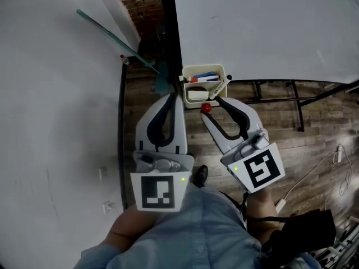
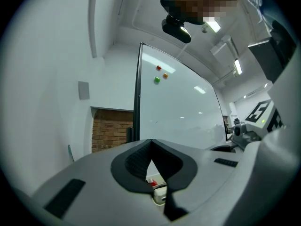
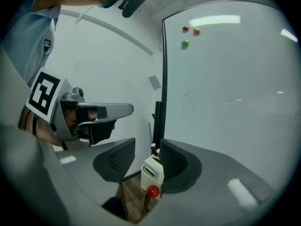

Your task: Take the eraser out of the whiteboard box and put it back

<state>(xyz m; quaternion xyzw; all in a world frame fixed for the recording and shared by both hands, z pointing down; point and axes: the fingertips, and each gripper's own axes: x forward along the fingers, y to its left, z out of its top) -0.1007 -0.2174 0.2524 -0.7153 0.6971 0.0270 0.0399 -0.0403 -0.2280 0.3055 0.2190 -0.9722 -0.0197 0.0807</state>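
The cream whiteboard box [image 1: 205, 84] hangs at the lower edge of the whiteboard [image 1: 263, 27]. It holds markers and a pale block; I cannot tell the eraser apart from the rest. My right gripper [image 1: 211, 106] is open just short of the box, and in the right gripper view my right gripper [image 3: 148, 143] has the box [image 3: 152, 172] between its jaws without touching them. A small red ball [image 3: 152, 191] on a thin stem sits below the box. My left gripper [image 1: 171, 97] is shut and empty, left of the box, and the box [image 2: 160, 195] shows just beyond its tips.
A white wall [image 1: 56, 94] stands close on the left, with a teal rod [image 1: 112, 38] leaning along it. Black stand legs [image 1: 280, 94] and a white cable [image 1: 331, 161] lie on the wooden floor to the right. Coloured magnets [image 3: 185, 43] sit high on the board.
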